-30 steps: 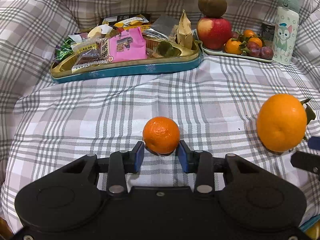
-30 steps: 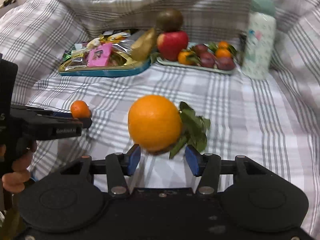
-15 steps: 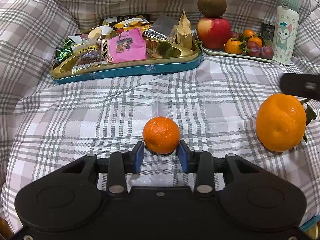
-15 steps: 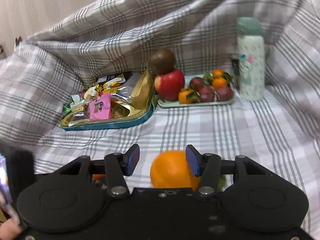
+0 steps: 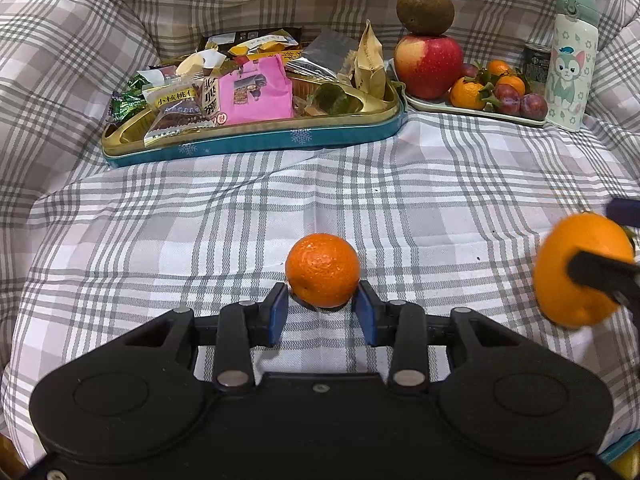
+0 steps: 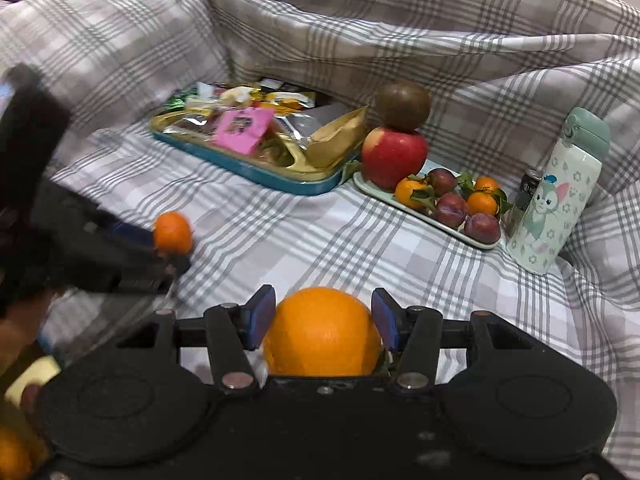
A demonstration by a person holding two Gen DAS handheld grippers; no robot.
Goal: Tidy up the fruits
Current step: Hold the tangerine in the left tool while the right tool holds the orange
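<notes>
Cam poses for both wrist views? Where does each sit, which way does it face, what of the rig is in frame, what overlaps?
Left wrist: sits on the left gripper, looks forward across the plaid cloth at the snack tin and fruit tray; own fingers flank the small mandarin.
Right wrist: sits on the right gripper, faces forward and leftward; own fingers flank the large orange; the left gripper shows blurred at left.
Shared: both oranges, tin, tray, apple, bottle.
</notes>
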